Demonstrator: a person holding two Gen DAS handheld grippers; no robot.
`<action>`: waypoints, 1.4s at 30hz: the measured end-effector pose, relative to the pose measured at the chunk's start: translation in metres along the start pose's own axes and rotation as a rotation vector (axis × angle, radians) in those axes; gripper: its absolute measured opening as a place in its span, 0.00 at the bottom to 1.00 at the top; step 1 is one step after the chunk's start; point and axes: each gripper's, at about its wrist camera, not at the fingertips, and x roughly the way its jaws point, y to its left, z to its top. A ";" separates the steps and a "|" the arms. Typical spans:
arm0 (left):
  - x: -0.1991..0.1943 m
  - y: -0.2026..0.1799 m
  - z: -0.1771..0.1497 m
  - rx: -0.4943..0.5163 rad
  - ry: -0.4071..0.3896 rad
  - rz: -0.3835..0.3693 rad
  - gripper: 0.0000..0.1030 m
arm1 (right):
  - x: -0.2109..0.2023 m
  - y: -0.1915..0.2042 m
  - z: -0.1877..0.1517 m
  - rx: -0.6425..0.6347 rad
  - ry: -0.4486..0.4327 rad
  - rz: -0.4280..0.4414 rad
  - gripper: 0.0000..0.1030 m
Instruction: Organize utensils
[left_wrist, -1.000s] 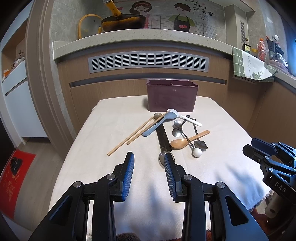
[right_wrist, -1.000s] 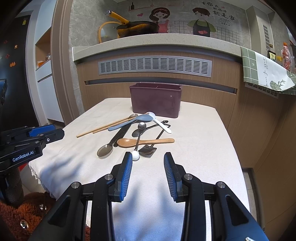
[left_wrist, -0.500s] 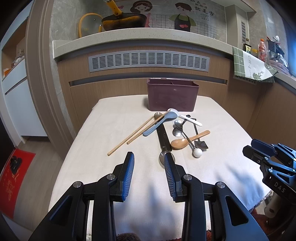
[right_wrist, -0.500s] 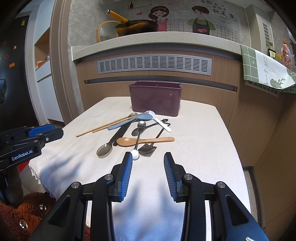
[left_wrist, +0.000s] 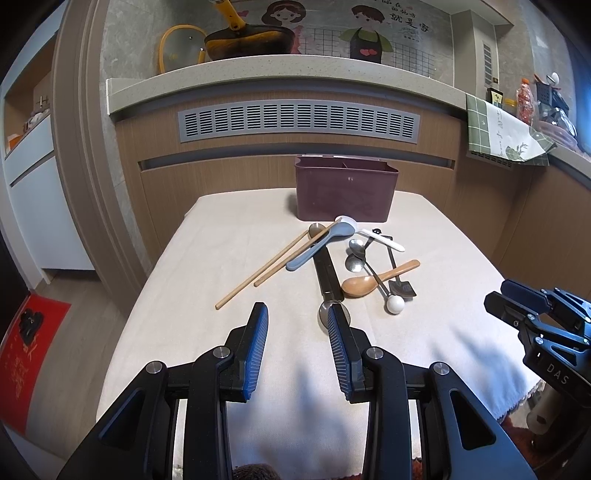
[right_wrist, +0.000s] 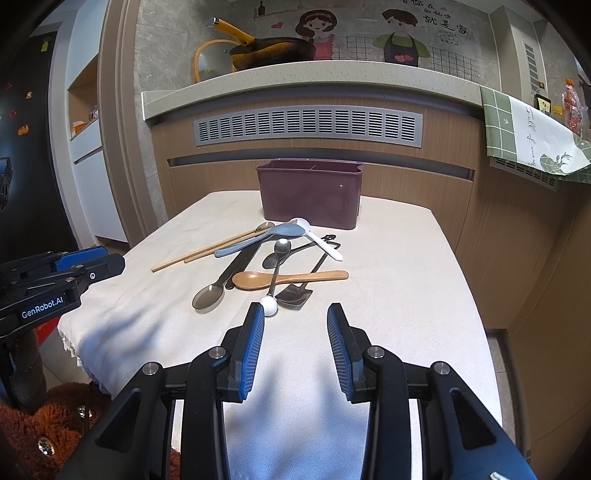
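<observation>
A pile of utensils lies on the cloth-covered table (left_wrist: 207, 325): two wooden chopsticks (left_wrist: 266, 269), a pale blue spoon (left_wrist: 317, 245), a white spoon (left_wrist: 380, 240), a wooden spoon (left_wrist: 376, 278), a black-handled metal spoon (left_wrist: 328, 280), a white-knobbed metal spoon (left_wrist: 373, 273) and a small shovel-shaped spoon (left_wrist: 399, 284). A maroon holder box (left_wrist: 345, 194) stands behind them. My left gripper (left_wrist: 297, 314) is open and empty, just short of the black-handled spoon's bowl. My right gripper (right_wrist: 295, 312) is open and empty, just short of the white knob (right_wrist: 269, 306).
A wooden counter front with a grey vent (left_wrist: 299, 122) rises behind the table. A pan (left_wrist: 247, 40) sits on the counter top. A green cloth (right_wrist: 524, 140) hangs at the right. The table's left edge drops to the floor and a red mat (left_wrist: 26, 354).
Both views have shifted slightly, so the utensils sit a little lower and nearer. Both grippers stay open and empty.
</observation>
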 end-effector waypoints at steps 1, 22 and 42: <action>0.000 0.000 0.000 0.000 0.000 0.000 0.34 | 0.000 0.000 0.000 0.000 0.000 0.000 0.33; 0.010 0.009 0.008 -0.006 0.010 -0.023 0.34 | 0.009 -0.002 0.000 -0.006 0.020 0.008 0.33; 0.074 0.052 0.024 -0.144 0.032 -0.001 0.34 | 0.125 0.017 0.015 -0.114 0.268 0.146 0.29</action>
